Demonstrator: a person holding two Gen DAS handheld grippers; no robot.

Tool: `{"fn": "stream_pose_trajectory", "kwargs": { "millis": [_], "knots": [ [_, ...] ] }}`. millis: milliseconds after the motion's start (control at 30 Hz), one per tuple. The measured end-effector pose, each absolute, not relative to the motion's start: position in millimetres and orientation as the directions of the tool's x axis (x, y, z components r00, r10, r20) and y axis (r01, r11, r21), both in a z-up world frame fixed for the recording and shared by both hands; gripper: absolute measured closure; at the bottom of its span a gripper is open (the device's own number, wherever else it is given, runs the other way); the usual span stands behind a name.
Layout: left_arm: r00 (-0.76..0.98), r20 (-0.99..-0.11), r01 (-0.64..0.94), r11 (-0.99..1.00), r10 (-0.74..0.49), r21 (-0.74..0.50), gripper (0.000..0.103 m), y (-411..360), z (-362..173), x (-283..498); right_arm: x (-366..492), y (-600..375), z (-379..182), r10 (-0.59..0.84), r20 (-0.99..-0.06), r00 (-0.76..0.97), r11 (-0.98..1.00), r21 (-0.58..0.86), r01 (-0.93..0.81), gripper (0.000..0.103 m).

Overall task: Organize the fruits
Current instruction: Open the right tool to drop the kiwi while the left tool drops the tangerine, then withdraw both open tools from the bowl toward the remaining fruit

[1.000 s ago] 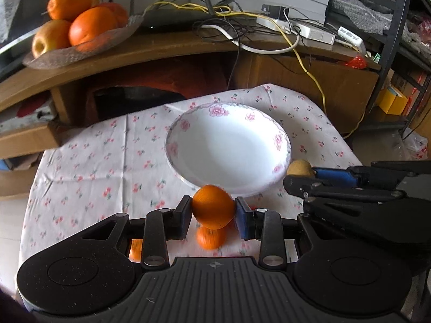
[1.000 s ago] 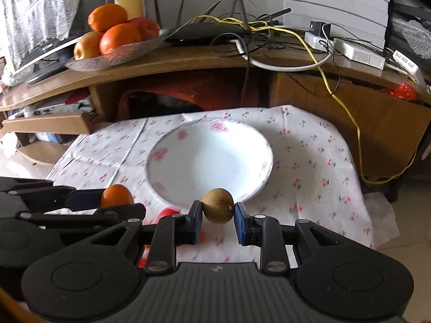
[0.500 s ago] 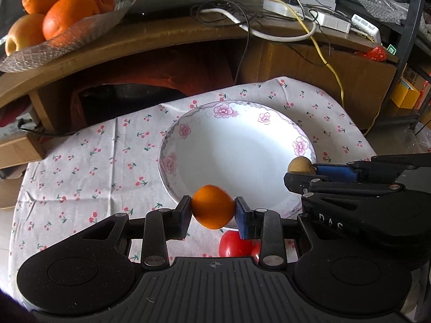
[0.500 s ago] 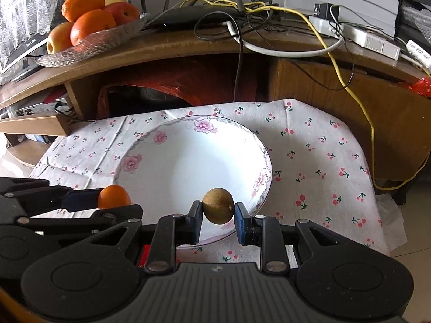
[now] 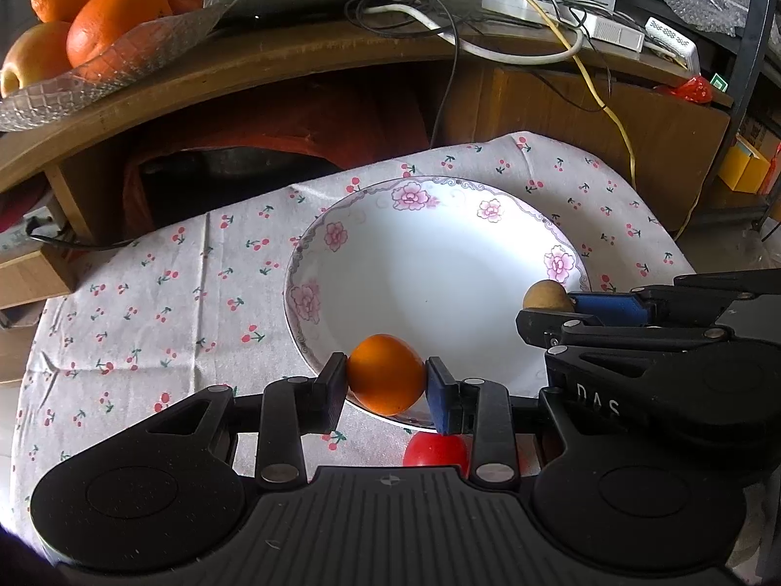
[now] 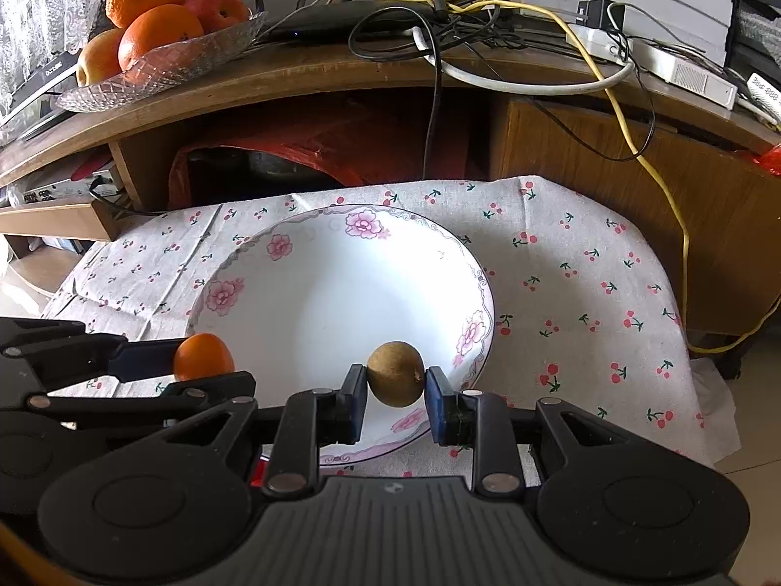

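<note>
We see a home living room: a cherry-print cloth (image 6: 561, 263) over a low table, a curved wooden media shelf (image 6: 341, 68) with tangled cables (image 6: 439, 14), and a cut-glass fruit dish (image 6: 161, 63).

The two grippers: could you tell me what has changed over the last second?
Both grippers advanced over the plate: the left gripper carrying its orange, the right gripper its brown fruit. Neither let go. The red fruit remains on the cloth.

White letters "DAS" stand on the black right hand-held gripper (image 5: 546, 302); other labels are unreadable.
</note>
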State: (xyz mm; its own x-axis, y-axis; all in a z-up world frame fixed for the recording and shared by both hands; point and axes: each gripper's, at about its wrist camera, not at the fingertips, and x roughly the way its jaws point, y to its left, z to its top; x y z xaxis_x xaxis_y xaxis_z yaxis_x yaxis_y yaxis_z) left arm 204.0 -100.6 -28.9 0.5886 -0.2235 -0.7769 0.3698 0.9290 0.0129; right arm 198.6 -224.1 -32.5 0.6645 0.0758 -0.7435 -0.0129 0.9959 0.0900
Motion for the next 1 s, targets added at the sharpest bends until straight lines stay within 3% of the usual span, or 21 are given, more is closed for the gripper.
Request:
{"fn": "stream_pose_trajectory", "kwargs": {
  "millis": [1000],
  "knots": [
    [0.622,-0.752,0.347,0.938,-0.217,0.017,0.052,-93.8,-15.2,197.5,185.5,-216.7,-19.2,0.015,-0.682,0.731,1.000,0.018,-0.004,0.073]
  ]
}}
